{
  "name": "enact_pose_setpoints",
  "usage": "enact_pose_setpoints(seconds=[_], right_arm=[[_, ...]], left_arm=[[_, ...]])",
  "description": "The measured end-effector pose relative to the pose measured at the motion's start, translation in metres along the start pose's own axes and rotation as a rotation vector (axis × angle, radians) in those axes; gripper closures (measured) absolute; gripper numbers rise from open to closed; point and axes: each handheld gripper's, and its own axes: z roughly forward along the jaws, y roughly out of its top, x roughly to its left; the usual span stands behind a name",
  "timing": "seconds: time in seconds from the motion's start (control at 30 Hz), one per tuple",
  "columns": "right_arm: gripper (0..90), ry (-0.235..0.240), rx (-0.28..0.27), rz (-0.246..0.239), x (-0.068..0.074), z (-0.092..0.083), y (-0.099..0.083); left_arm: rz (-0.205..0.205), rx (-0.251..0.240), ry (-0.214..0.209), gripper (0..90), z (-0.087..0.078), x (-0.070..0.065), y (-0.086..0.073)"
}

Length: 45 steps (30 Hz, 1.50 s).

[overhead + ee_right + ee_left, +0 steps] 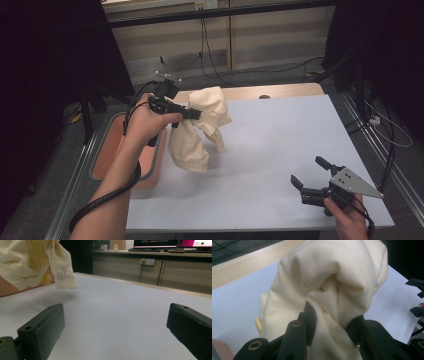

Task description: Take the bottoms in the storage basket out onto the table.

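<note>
High view: my left tongs (192,113) clamp the cream garment (200,132) above the table (280,130); right tongs (310,176) gape, well right of it. A bunched grip could slip.

One cream-coloured garment (200,125), soft knit fabric, bunched and creased. Held aloft over the left part of the white bench (280,150), pinched at its upper fold by the left tool (192,114). A cuffed sleeve (63,277) hangs down, clear of the surface.

Dim room, evenly lit table (280,145), soft shadows, slightly blurry pictures.
</note>
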Motion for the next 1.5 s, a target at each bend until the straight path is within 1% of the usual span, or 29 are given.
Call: enact_pose_setpoints(seconds=[0.1, 0.17, 0.23, 0.33, 0.43, 0.57, 0.63, 0.83, 0.87, 1.2, 1.5], right_arm=[[1.1, -0.003, 0.0, 0.002, 0.0, 0.0, 0.0], [1.1, -0.002, 0.0, 0.002, 0.0, 0.0, 0.0], [1.1, 0.0, 0.001, 0.003, 0.0, 0.0, 0.0], [1.1, 0.0, 0.001, 0.0, 0.0, 0.0, 0.0], [1.1, 0.0, 0.001, -0.001, 0.0, 0.0, 0.0], [1.1, 0.001, 0.0, -0.006, 0.001, 0.0, 0.0], [1.1, 0.003, 0.0, -0.005, 0.001, 0.0, 0.0], [1.1, 0.004, 0.0, -0.005, 0.001, 0.001, 0.0], [1.1, 0.005, 0.0, -0.006, 0.001, 0.001, 0.0], [1.1, 0.007, 0.0, -0.009, 0.001, 0.001, 0.0], [1.1, 0.008, 0.001, -0.009, 0.001, 0.001, 0.0]], left_arm=[[0.01, 0.004, -0.007, 68.5, 0.004, -0.002, -0.001], [0.004, -0.002, -0.011, 68.4, 0.006, -0.003, -0.002], [0.011, 0.0, -0.014, 68.4, 0.008, -0.004, -0.003], [0.015, -0.009, -0.015, 68.4, 0.012, -0.006, -0.006], [0.024, -0.007, -0.016, 68.4, 0.016, -0.006, -0.009], [0.021, -0.009, -0.021, 68.4, 0.022, -0.007, -0.012], [0.029, -0.006, -0.022, 68.4, 0.025, -0.007, -0.013], [0.036, -0.004, -0.028, 68.3, 0.033, -0.009, -0.017], [0.033, -0.006, -0.031, 68.3, 0.034, -0.009, -0.017], [0.042, -0.009, -0.034, 68.2, 0.037, -0.012, -0.019], [0.051, -0.023, -0.044, 68.1, 0.036, -0.016, -0.015]])
